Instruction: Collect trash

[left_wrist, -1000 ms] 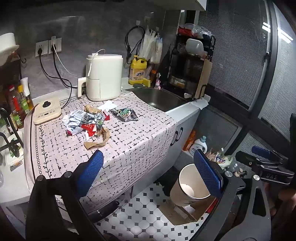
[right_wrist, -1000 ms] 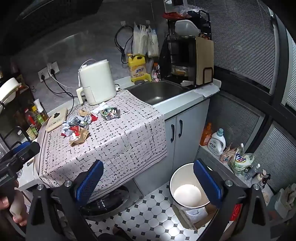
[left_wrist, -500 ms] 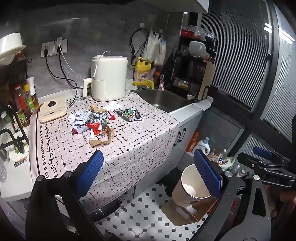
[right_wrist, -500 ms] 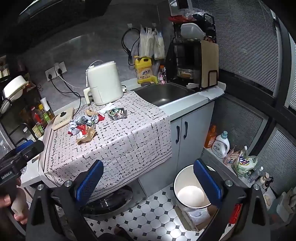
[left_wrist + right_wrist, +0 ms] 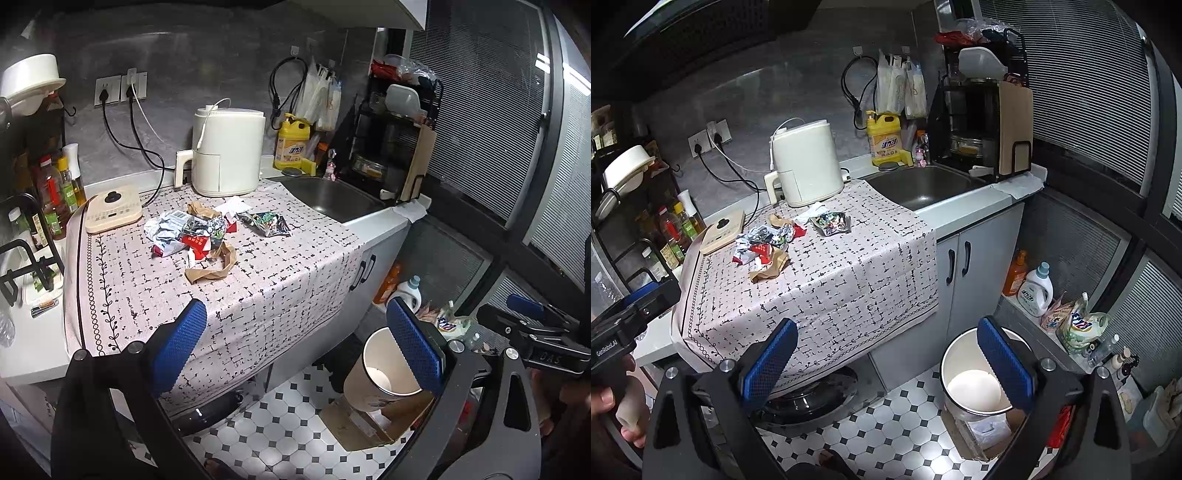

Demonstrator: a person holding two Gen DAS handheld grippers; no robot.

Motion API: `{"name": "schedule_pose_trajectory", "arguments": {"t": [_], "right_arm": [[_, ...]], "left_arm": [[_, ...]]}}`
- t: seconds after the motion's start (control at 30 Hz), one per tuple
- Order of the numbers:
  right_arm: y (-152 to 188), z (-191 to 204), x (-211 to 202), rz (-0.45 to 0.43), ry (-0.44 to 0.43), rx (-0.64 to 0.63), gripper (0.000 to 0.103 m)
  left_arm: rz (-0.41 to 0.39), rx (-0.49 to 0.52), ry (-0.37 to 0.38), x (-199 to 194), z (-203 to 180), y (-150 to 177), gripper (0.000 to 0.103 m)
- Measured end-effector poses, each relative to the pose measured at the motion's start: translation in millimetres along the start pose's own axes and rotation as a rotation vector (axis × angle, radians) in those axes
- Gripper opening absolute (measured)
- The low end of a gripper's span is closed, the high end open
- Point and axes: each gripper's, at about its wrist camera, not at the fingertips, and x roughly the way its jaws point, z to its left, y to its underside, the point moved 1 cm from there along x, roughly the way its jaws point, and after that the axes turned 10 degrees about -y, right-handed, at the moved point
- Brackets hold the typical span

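A heap of crumpled wrappers and brown paper (image 5: 199, 240) (image 5: 766, 249) lies on the patterned cloth over the counter, with one dark foil packet (image 5: 266, 223) (image 5: 831, 222) a little to its right. A white bin (image 5: 380, 373) (image 5: 975, 380) stands on the tiled floor below the counter's right end. My left gripper (image 5: 295, 339) is open and empty, well short of the heap. My right gripper (image 5: 884, 352) is also open and empty, hanging over the counter edge and floor. Each gripper shows at the edge of the other's view.
A cream appliance (image 5: 227, 151) and a flat cream device (image 5: 112, 212) sit behind the heap. The steel sink (image 5: 923, 186) is to the right, with a yellow detergent jug (image 5: 886, 138) and a dish rack. Bottles (image 5: 1038, 290) line the floor by the window.
Both views have shifted slightly: the counter and heap sit a bit further right and higher in the left wrist view. Both grippers stay open and empty.
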Motion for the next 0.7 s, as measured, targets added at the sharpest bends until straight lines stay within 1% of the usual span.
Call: {"name": "schedule_pose_trajectory", "arguments": {"t": [0.7], "right_arm": [[7.3,-2.4,-5.7,-0.012,0.009,-0.003,0.095]], "left_arm": [[-0.001,-0.005,0.017,-1.1,-8.4,6.0,0.097]]}}
